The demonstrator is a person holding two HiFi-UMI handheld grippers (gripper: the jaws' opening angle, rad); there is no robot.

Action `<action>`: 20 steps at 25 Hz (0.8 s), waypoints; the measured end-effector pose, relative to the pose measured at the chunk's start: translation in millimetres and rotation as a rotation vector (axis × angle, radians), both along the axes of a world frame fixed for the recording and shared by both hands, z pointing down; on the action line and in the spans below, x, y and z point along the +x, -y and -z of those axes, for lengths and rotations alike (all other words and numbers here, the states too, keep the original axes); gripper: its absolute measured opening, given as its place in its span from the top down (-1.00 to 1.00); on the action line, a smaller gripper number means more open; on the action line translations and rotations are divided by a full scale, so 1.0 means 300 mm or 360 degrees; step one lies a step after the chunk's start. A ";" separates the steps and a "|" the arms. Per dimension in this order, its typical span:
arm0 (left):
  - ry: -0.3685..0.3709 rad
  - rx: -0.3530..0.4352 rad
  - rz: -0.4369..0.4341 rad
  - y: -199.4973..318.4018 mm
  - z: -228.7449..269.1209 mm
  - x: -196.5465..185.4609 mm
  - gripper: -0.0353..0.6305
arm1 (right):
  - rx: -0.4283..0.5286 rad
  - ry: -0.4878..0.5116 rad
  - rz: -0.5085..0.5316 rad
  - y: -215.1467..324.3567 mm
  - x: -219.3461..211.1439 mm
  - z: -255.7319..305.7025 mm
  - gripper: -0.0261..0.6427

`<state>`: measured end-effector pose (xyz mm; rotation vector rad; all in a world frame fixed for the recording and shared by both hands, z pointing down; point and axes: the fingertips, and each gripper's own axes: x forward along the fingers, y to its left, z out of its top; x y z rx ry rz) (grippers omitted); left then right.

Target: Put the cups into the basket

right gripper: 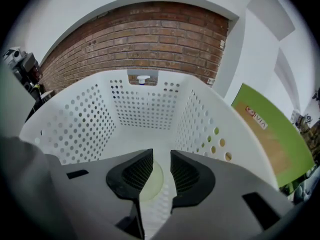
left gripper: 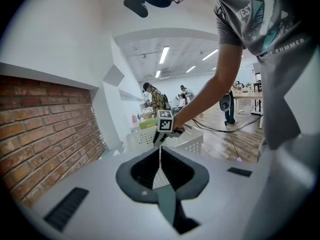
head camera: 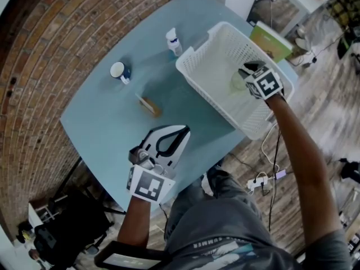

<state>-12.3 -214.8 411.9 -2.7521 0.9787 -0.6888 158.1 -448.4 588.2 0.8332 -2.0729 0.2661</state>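
1. Pale green cup (right gripper: 152,180) lies on the floor of the basket (head camera: 194,66), so it looks delivered.
2. Right gripper (right gripper: 161,155) is over it, jaws slightly apart, seemingly let go.
3. Mug (head camera: 119,71) is on the table (head camera: 95,122), well apart from the basket; that one is left to do.
4. Left gripper (left gripper: 160,151) has its jaws together and holds nothing.

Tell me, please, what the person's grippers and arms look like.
Both the left gripper and right gripper have pale grey-white bodies with a dark, ribbed, two-part claw. Each carries a cube bearing black-and-white square markers. The arms are bare below the short sleeves of a grey printed T-shirt.
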 end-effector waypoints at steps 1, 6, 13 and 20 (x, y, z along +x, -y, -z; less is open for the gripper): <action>-0.0004 0.0001 0.0000 -0.002 0.003 -0.002 0.85 | 0.0040 0.0016 -0.0002 0.004 -0.007 0.027 0.63; -0.0026 0.0024 -0.0014 -0.014 0.030 -0.007 0.85 | 0.0290 0.0098 -0.0036 0.014 -0.028 0.214 0.63; -0.0058 0.0073 -0.0041 -0.045 0.082 -0.021 0.85 | 0.0561 0.0323 0.0009 -0.089 -0.107 0.521 0.89; -0.0113 0.0115 -0.0071 -0.096 0.115 -0.037 0.85 | 0.0797 0.0408 0.0164 -0.289 -0.201 0.770 0.89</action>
